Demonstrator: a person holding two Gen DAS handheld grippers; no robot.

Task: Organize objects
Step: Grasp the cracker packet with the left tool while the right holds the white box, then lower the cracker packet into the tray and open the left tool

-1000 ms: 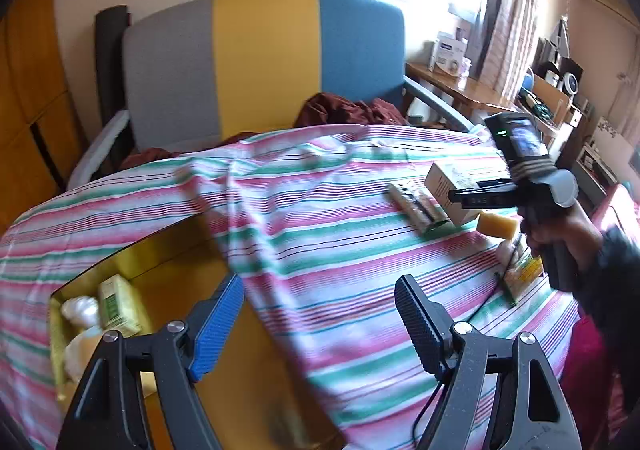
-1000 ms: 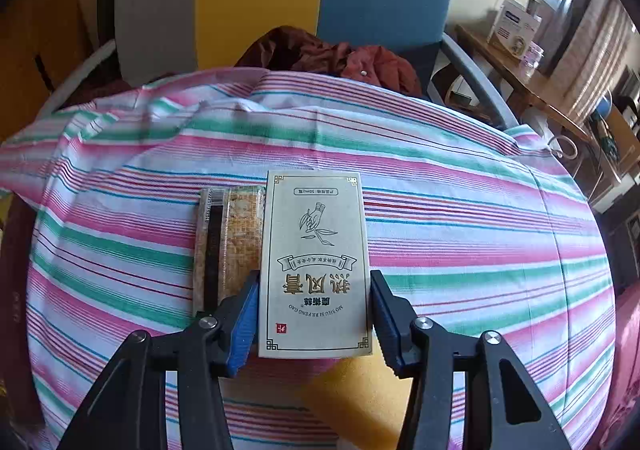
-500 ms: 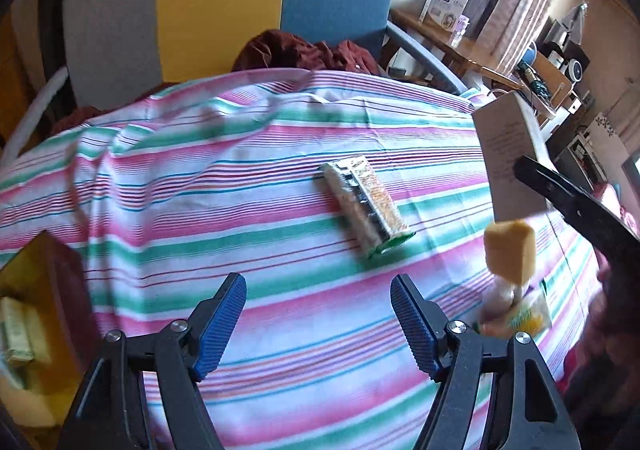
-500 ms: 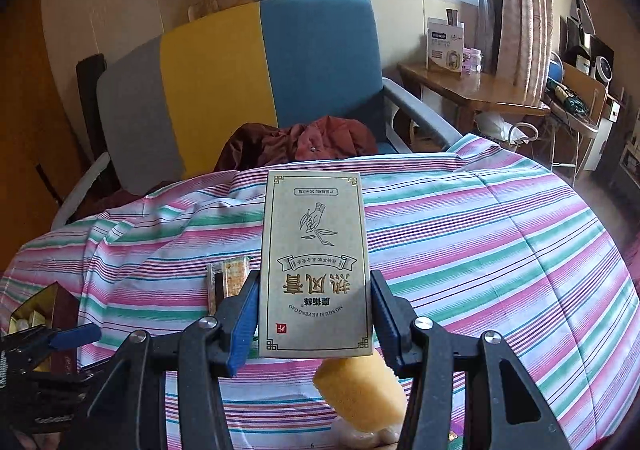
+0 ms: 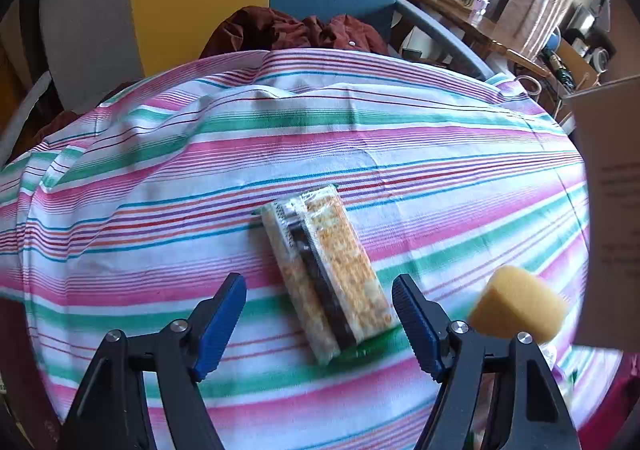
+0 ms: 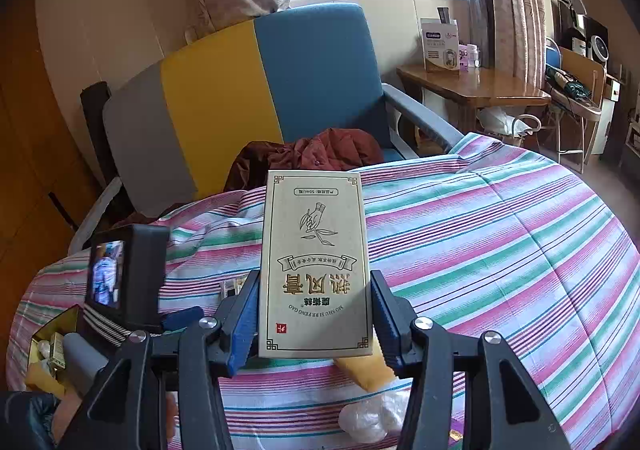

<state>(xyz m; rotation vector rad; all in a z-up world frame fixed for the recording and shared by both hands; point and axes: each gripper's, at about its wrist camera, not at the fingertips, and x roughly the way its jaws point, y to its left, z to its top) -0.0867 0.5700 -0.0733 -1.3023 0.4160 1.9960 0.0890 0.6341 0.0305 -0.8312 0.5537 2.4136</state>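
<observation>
Lifted clear of the table [image 5: 120, 178] since a second ago, our right tool [image 6: 316, 316] clenches the box [image 6: 314, 262] upright for carrying, while our left tool [image 5: 320, 318], spread wide, now straddles the snack pack [image 5: 324, 270] lying flat, ready to grab.

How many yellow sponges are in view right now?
1. The yellow sponge lies on the striped cloth beside the open left gripper, below the beige carton the right gripper holds. Others may be hidden.
</observation>
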